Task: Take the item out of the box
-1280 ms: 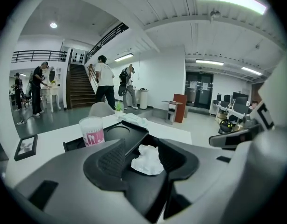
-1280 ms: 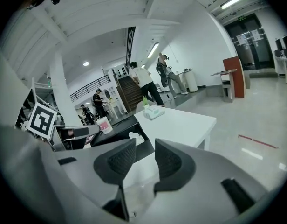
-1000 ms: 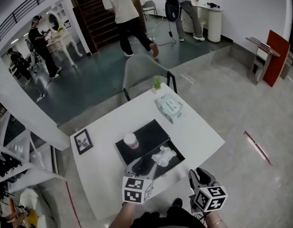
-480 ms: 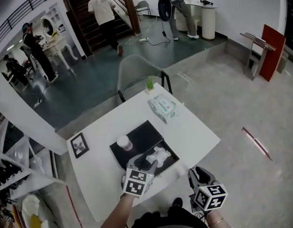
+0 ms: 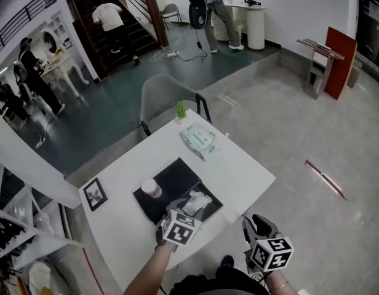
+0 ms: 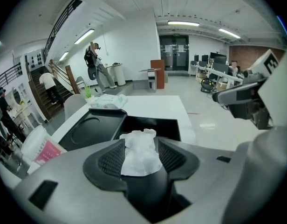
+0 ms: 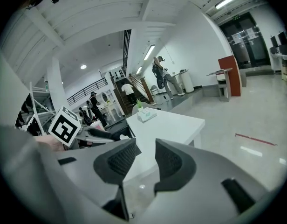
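An open black box (image 5: 215, 205) lies on the white table (image 5: 239, 171), and its flat lid (image 5: 171, 177) is beside it at the back left. A white crumpled item (image 5: 197, 200) is at the box's middle. My left gripper (image 5: 188, 212) reaches over the box's near edge. Along its jaws, the crumpled item (image 6: 140, 148) fills the gap between both pads, so the left gripper (image 6: 141, 155) is shut on it, with the box (image 6: 167, 125) just behind. My right gripper (image 5: 254, 226) hangs off the table's near right corner. In its own view the right gripper (image 7: 146, 160) stands open and holds nothing.
A white-and-pink cup (image 5: 151, 188) stands on the lid. A wipes pack (image 5: 199, 140) and a small plant (image 5: 181, 111) are at the table's far side, and a photo frame (image 5: 94, 193) is at its left. A grey chair (image 5: 165, 97) stands behind. People move about in the background.
My left gripper has pushed forward from the box's near edge to the white crumpled item and closed on it. The right gripper has stayed put.
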### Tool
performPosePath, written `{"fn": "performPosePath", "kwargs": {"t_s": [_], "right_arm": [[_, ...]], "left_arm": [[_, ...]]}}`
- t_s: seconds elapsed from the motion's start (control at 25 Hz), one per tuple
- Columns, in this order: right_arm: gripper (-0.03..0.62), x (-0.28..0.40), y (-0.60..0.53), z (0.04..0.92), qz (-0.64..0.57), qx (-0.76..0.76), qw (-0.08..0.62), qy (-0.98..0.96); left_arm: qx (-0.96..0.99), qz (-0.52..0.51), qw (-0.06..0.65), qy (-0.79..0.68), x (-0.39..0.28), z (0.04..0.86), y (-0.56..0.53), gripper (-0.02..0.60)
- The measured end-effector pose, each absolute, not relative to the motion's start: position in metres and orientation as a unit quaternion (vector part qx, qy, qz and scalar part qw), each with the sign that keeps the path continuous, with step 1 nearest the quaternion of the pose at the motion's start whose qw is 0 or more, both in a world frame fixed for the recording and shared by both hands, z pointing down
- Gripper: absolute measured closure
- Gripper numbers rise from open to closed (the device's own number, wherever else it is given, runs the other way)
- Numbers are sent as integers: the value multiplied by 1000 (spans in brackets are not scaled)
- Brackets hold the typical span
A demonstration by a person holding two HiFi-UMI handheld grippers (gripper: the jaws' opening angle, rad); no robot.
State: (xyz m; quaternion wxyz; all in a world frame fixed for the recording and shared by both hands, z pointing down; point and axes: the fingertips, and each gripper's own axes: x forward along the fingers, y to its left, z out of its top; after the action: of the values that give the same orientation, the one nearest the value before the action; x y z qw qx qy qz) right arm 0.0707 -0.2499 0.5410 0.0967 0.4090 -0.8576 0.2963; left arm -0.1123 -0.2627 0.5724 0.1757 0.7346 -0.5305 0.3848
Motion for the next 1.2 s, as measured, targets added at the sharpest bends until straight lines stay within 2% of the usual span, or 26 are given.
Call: {"fn": "performPosePath", "kwargs": {"t_s": [1.2], "right_arm": [[477, 122, -240, 552, 303, 453, 102, -832]], "left_arm": [[694, 528, 202, -446, -102, 628, -276, 380]]}}
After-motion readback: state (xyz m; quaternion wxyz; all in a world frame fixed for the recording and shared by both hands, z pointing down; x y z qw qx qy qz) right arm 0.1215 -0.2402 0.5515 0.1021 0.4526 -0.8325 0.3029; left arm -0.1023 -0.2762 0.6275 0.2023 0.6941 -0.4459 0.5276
